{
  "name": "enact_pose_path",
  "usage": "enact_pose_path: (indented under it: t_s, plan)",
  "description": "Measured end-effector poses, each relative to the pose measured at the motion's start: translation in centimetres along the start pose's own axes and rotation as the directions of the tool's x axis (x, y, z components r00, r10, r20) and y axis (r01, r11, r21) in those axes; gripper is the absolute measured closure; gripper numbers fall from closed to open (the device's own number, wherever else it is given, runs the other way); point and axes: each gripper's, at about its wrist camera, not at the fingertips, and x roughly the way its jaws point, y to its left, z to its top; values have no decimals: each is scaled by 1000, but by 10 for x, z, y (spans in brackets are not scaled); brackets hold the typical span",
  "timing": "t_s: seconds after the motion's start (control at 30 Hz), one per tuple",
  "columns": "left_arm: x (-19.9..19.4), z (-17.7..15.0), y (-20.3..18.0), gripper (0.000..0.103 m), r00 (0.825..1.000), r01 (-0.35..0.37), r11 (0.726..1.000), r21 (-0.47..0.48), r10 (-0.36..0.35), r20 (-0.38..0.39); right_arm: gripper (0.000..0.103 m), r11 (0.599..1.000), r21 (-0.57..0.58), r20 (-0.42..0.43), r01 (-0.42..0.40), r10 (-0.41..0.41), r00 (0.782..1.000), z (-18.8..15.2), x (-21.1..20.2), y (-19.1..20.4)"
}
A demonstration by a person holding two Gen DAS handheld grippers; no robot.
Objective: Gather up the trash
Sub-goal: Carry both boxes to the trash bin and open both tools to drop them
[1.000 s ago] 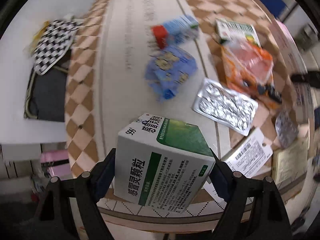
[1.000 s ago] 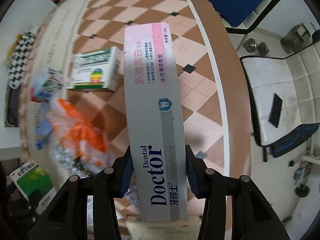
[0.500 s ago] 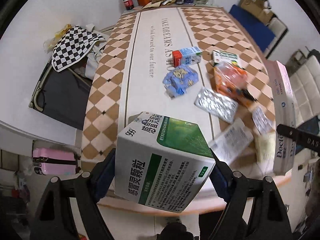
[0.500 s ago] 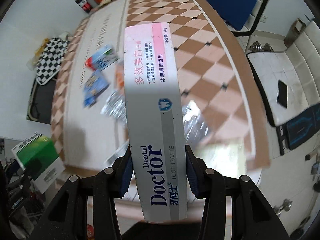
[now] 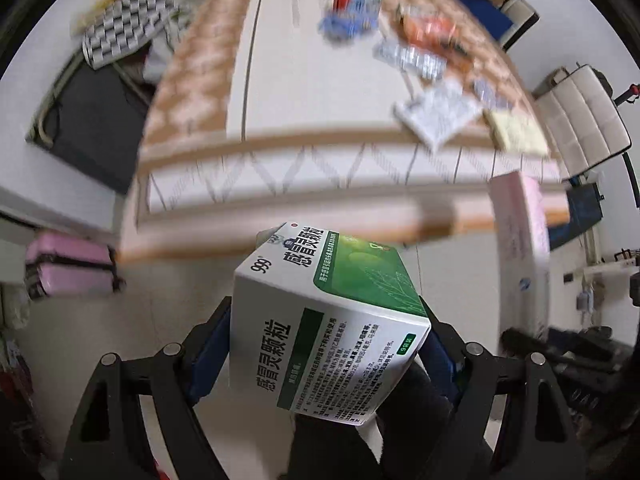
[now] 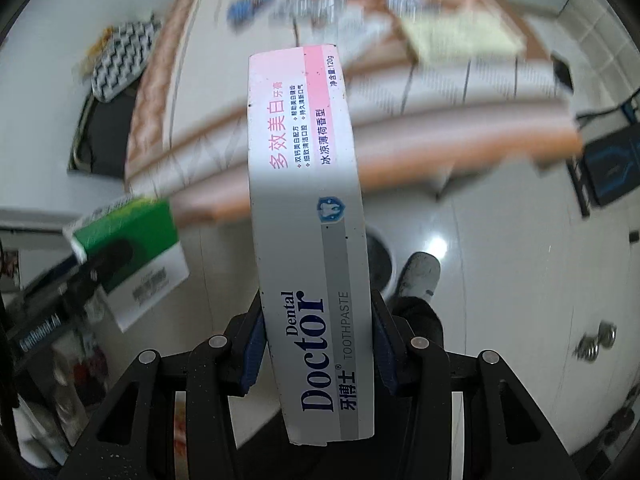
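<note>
My left gripper (image 5: 326, 344) is shut on a white and green medicine box (image 5: 332, 320), held over the pale floor just off the table's near edge. My right gripper (image 6: 318, 354) is shut on a long pink and grey toothpaste box (image 6: 308, 220), also over the floor. The toothpaste box (image 5: 520, 240) shows at the right of the left wrist view, and the medicine box (image 6: 128, 248) at the left of the right wrist view. Blurred trash remains on the table (image 5: 304, 92): silver blister packs (image 5: 412, 60), an orange wrapper (image 5: 432, 28), a blue packet (image 5: 348, 24) and paper leaflets (image 5: 440, 112).
A pink suitcase (image 5: 68, 264) stands on the floor at the left. A checked cloth (image 5: 124, 28) lies over a dark stand beside the table. A white chair (image 5: 584, 120) is at the right. A person's shoe (image 6: 418, 276) and a round dark object (image 6: 378, 260) are on the floor below.
Both grippers have drawn back from above the table to beyond its near edge, over the floor, each still holding its box. The table's trash now lies far ahead.
</note>
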Motion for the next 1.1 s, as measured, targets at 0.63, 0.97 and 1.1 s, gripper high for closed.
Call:
enact_pose_path:
  t_s: [0.63,0.97,1.1]
  plan:
    - [367,-62,0,17,890,162,975,-155,-212,-404,54,994,84,-414,70,-29,910,-105,346,-112]
    - [395,-83,17,6,950,12,994,-111,-46,-310,10,994,-18,-404,110,-108,908,-90,444,-119]
    - [376,-92,31,6,961,-38,992,-120,4,-275,0,983,-35,-298,180,-182,937,-84,419,-118]
